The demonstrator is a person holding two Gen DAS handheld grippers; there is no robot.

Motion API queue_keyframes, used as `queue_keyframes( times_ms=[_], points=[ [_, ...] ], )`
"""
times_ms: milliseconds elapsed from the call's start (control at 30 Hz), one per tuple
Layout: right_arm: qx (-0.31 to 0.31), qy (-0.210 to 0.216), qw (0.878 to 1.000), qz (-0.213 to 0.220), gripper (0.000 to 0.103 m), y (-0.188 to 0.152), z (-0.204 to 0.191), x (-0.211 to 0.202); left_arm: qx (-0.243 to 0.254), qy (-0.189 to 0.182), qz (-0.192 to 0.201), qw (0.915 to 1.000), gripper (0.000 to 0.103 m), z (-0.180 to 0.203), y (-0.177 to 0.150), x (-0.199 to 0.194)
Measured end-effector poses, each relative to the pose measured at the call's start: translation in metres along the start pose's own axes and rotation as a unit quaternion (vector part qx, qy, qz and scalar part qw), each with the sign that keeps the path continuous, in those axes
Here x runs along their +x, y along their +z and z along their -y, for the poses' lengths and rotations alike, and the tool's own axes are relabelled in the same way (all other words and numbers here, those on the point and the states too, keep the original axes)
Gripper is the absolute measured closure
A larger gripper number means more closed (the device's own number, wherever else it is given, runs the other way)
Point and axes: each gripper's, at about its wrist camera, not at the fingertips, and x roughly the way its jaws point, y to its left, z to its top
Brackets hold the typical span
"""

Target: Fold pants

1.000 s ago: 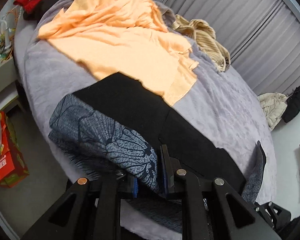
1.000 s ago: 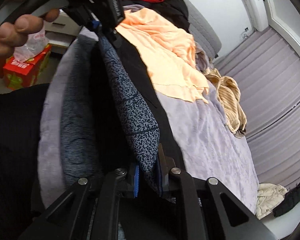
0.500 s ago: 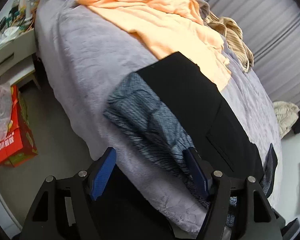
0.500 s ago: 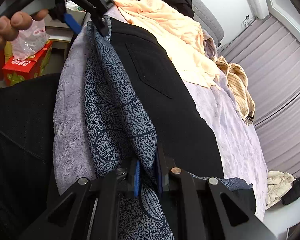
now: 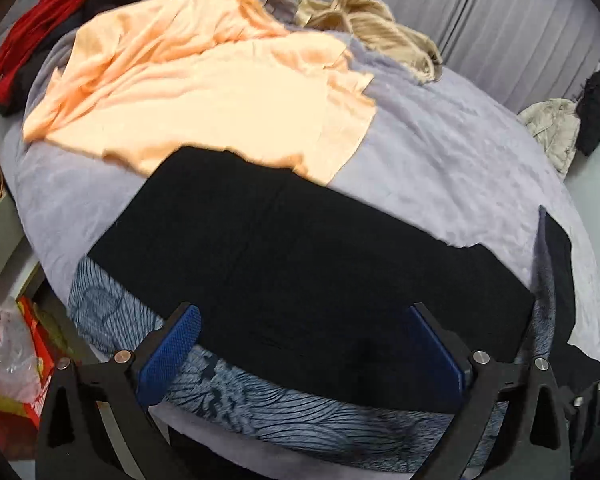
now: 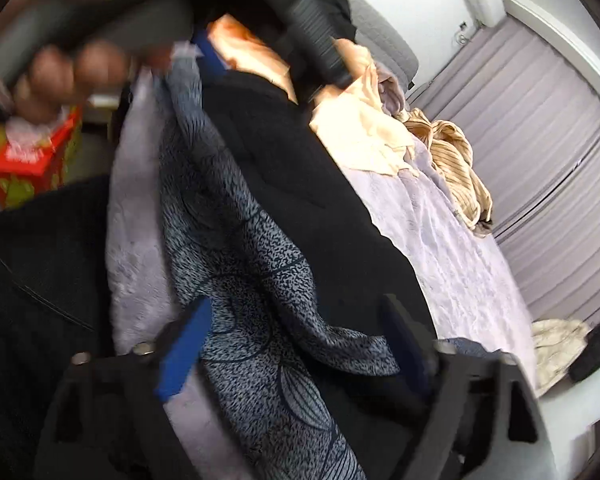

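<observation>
Peach garment point(image 5: 204, 92) overlapped by black pants point(image 5: 300, 264); both claws opening, gripping nothing.

Black pants point(image 5: 300, 264) folded on the bed's near edge.
Flat, lengthwise along the edge, blue-grey patterned lining showing along the near side.

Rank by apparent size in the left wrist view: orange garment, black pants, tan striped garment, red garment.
1. black pants and orange garment: alike in apparent size; the pants lie nearer the camera, so unranked.
2. tan striped garment
3. red garment, close to the tan one and cut off by the frame edge.
</observation>
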Motion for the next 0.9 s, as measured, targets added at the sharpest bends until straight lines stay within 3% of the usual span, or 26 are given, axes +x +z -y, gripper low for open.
queue_keyframes(
  times_ms=[133, 233, 300, 400, 533, 667, 733, 833, 900],
  points=[
    [0.095, 0.04, 0.995, 0.01, 0.014, -0.01, 0.032, -0.023, -0.052, 0.025, -0.021, 0.9981, 0.001, -0.053, -0.022, 0.008],
    [0.177, 0.052, 0.983, 0.001, 0.014, -0.022, 0.064, -0.026, -0.117, 0.001, -0.04, 0.9923, 0.001, -0.095, -0.035, 0.004],
    [0.206, 0.045, 0.977, -0.004, 0.014, -0.029, 0.079, -0.025, -0.13, 0.02, -0.022, 0.9911, 0.001, -0.105, -0.032, -0.009],
    [0.238, 0.03, 0.971, -0.009, 0.014, -0.034, 0.096, -0.023, -0.102, 0.031, 0.021, 0.9941, 0.001, -0.091, -0.016, -0.029],
    [0.28, 0.023, 0.96, -0.005, 0.014, -0.039, 0.121, -0.022, -0.017, -0.014, 0.053, 0.9983, 0.001, -0.032, 0.003, -0.03],
    [0.326, -0.003, 0.945, -0.021, 0.014, -0.045, 0.151, -0.017, 0.029, -0.041, 0.019, 0.9986, 0.001, 0.016, 0.003, -0.001],
    [0.347, -0.035, 0.937, -0.036, 0.014, -0.05, 0.171, -0.015, 0.043, -0.025, -0.01, 0.9987, 0.001, 0.03, -0.003, 0.019],
    [0.393, -0.086, 0.913, -0.07, 0.011, -0.065, 0.21, -0.006, 0.086, 0.013, -0.004, 0.9962, 0.001, 0.043, -0.022, 0.024],
    [0.432, -0.103, 0.891, -0.099, 0.01, -0.074, 0.236, 0.007, 0.111, 0.024, 0.005, 0.9935, 0.001, 0.044, -0.037, 0.018]
  ],
)
